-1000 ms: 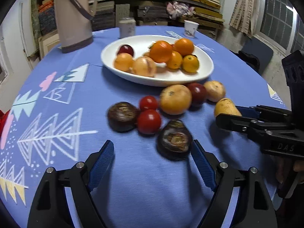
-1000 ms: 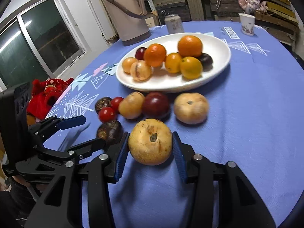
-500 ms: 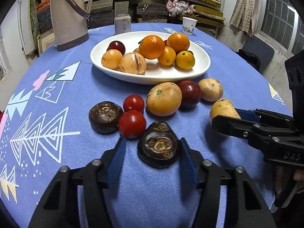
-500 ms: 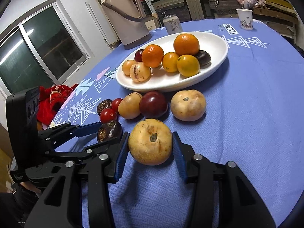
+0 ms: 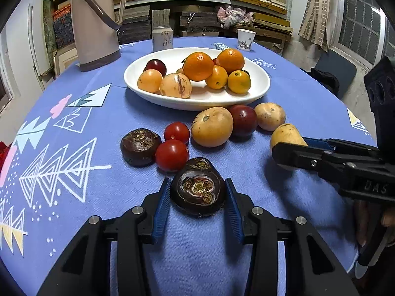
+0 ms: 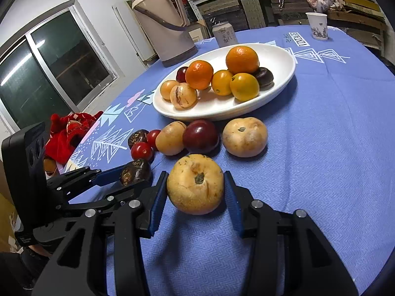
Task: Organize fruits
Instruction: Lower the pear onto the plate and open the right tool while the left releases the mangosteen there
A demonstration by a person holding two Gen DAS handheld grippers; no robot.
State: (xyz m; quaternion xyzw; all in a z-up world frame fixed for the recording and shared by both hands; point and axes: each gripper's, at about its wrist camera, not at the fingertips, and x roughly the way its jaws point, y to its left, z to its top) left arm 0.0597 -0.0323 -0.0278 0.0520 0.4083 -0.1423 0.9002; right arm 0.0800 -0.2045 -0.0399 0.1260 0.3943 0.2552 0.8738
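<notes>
With the white bowl (image 5: 259, 91) partly filled, the left gripper's (image 5: 197, 197) jaws are closing around a dark fruit (image 5: 197, 187) while the right gripper (image 6: 195, 194) is clamping a yellow fruit (image 6: 195, 183), six others lying loose on the blue surface (image 5: 98, 128).

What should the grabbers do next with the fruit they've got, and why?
Probably lift both fruits toward the white plate. The right gripper already pinches the yellow fruit; the left gripper is closing, its pads meeting the dark brown fruit. Other fruit already sits piled on that plate.
</notes>
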